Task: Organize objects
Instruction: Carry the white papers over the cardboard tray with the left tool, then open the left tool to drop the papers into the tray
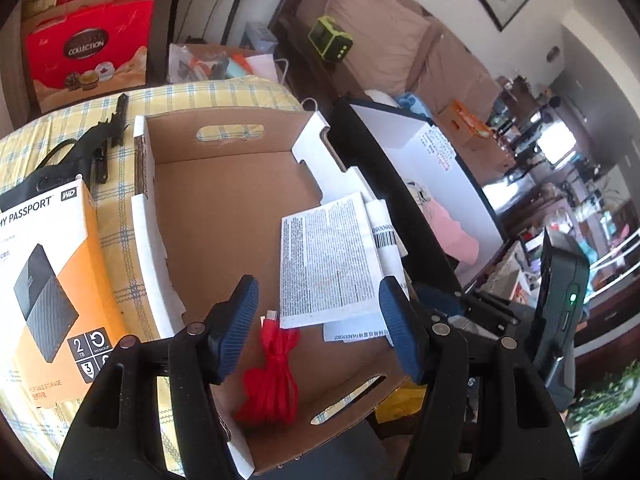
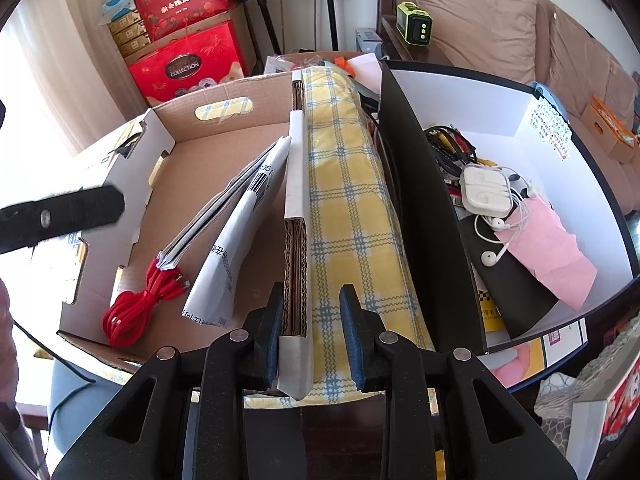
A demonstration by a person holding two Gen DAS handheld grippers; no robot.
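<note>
Blue ribbed pads of the left gripper stand spread apart above the near end of the cardboard box, with nothing between them. Directly below lies a coiled red cable on the box floor, and just beyond it a printed leaflet leans against the box's right wall over a second white sheet with a barcode.

From the right wrist view, the right gripper straddles that same wall: its left pad lies against the corrugated edge, while a gap shows between the card and the right pad, so whether it truly pinches the wall cannot be told. This view shows the wall's layered corrugated core and white outer facing, and the yellow plaid cloth running between the cardboard box and a white-lined black box to the right.

Only the right wrist view looks into that black box: a white earphone case with tangled white earphones, a pink paper, and a bundle of dark cables behind.

Only the left wrist view shows an orange hard-drive carton lying on the cloth left of the cardboard box, with a black strap and clip beyond it.

Farther back, both views show red gift boxes stacked by the wall.
</note>
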